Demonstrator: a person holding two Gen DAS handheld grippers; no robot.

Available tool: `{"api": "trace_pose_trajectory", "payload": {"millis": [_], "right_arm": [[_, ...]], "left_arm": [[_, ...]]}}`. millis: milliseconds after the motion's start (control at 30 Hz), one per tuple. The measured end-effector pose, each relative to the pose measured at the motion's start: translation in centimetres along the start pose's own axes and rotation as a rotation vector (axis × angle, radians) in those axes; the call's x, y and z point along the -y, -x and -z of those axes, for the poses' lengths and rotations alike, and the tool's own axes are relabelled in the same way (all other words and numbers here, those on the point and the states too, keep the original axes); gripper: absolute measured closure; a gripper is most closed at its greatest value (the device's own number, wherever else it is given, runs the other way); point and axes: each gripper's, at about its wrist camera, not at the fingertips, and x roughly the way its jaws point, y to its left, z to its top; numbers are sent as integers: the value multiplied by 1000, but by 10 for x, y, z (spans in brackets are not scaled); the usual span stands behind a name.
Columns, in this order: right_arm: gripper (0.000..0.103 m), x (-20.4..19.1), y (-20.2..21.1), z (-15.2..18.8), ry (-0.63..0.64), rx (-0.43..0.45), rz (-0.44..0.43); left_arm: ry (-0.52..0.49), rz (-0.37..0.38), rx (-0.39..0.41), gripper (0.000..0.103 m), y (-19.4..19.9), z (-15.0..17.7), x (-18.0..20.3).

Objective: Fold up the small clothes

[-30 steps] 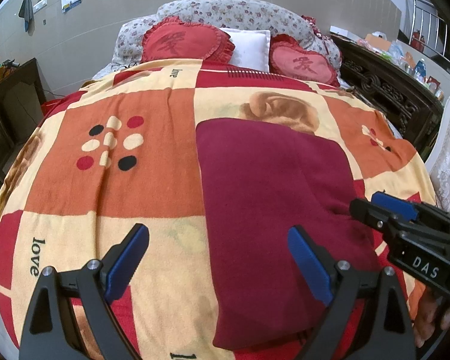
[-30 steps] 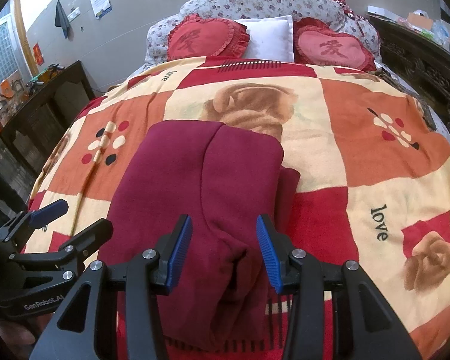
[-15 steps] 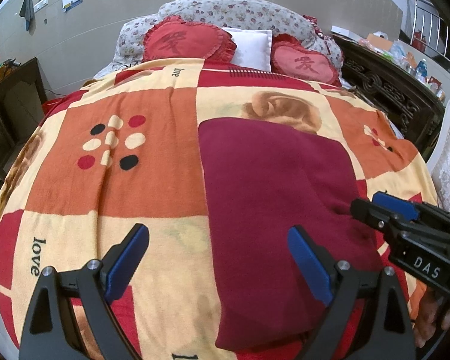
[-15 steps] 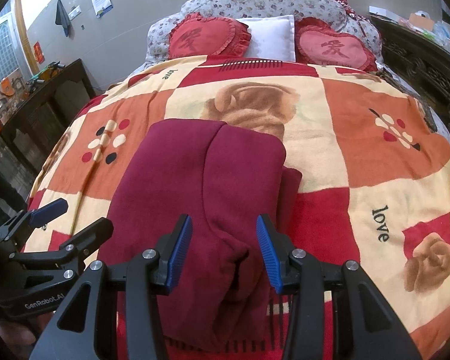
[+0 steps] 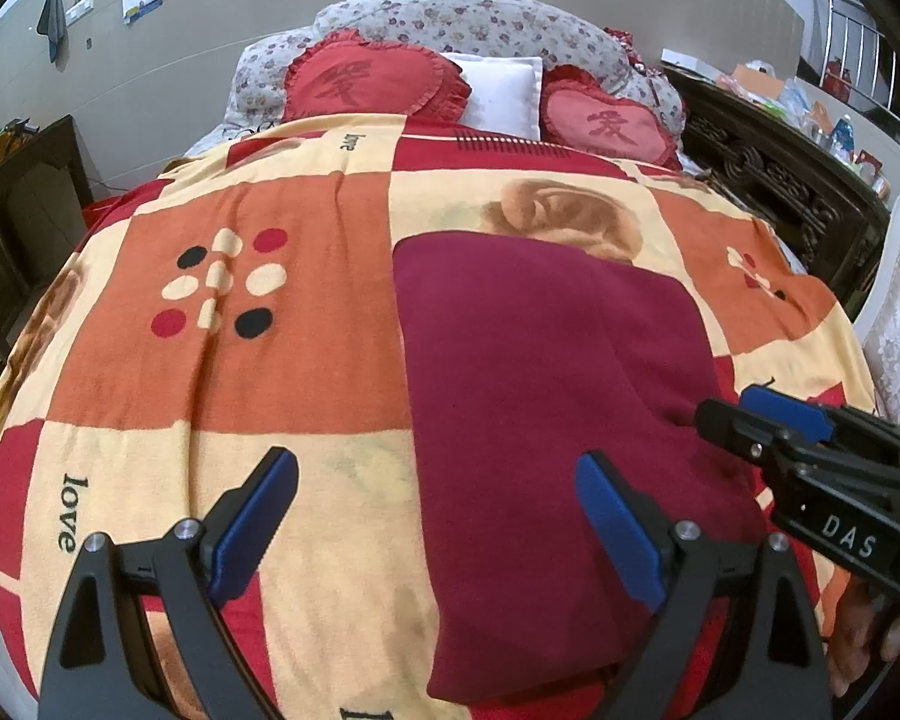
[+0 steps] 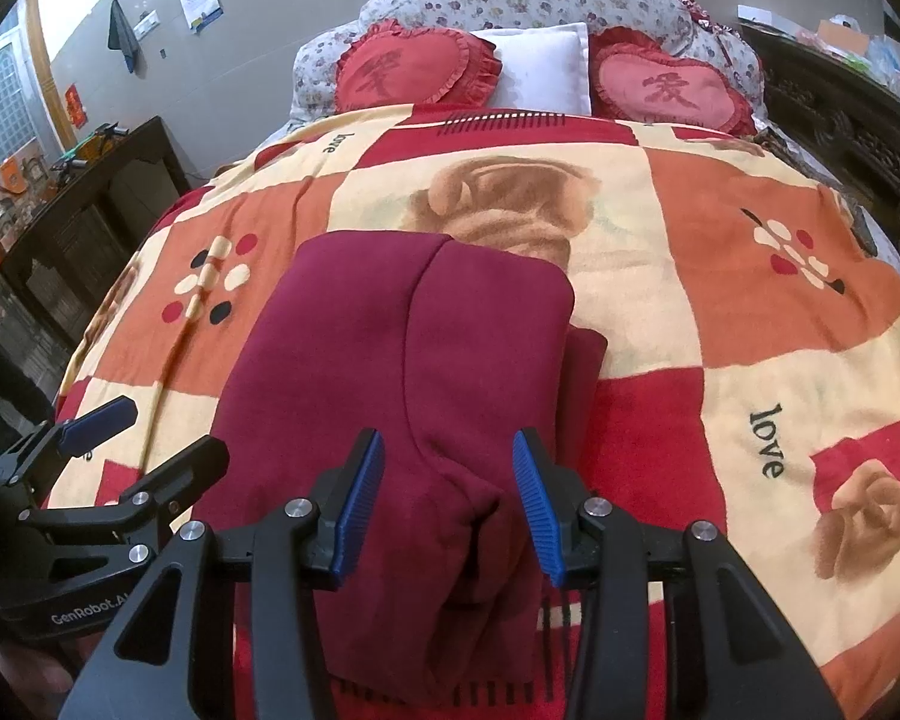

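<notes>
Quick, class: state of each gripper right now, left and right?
Left gripper: open, holding nothing, hovering above the maroon garment.
Right gripper: open, astride a fold of the garment, pads not pressing.

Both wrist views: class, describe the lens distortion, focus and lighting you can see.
Left wrist view: fisheye bulges the blanket, corners vignetted black, maroon garment sharp. Right wrist view: same barrel bend, lighting soft and even, no glare, right claw crisp.
</notes>
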Motion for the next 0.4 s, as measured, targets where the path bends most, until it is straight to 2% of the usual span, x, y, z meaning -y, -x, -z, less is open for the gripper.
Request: {"api": "trace_pose_trajectory", "payload": {"millis": [400], "right_arm": [[34, -2, -8, 2, 7, -16, -13]], "left_arm": [[-15, 13, 23, 7, 0, 4, -2]]}}
